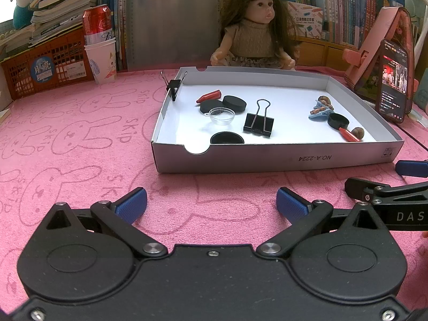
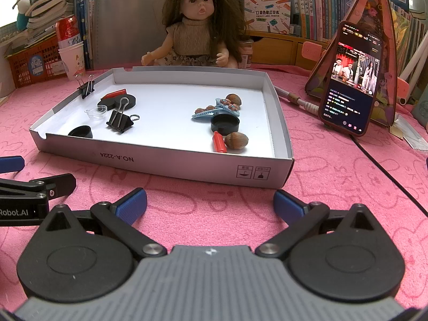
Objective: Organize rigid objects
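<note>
Both claws hover low over the pink bunny-print surface [image 1: 80, 133], side by side just short of its near edge. The left claw [image 1: 211, 204] stands spread wide with nothing between its blue pads, and the right claw [image 2: 210, 204] is spread and bare too.

Ahead of them sits the shallow white cardboard tray [image 2: 165, 157], and every small hard piece lies inside it. Toward its left side: a large black binder clip [image 1: 259, 123], a clear plastic half-dome [image 1: 222, 115], black round discs [image 1: 234, 103], a black cap [image 1: 226, 137] at the near wall and a red pointed cap [image 1: 210, 95]. A small black binder clip [image 2: 86, 85] grips the left wall. Toward the right: a blue hair clip [image 2: 216, 109], a black round lid [image 2: 224, 123], a red cap [image 2: 219, 141] and brown nuts [image 2: 236, 140].

That would fit a sorting already finished or one yet ahead. Any pick here would go best coming down from above, clear of the tray walls, pinching one piece without nudging its neighbours.
</note>
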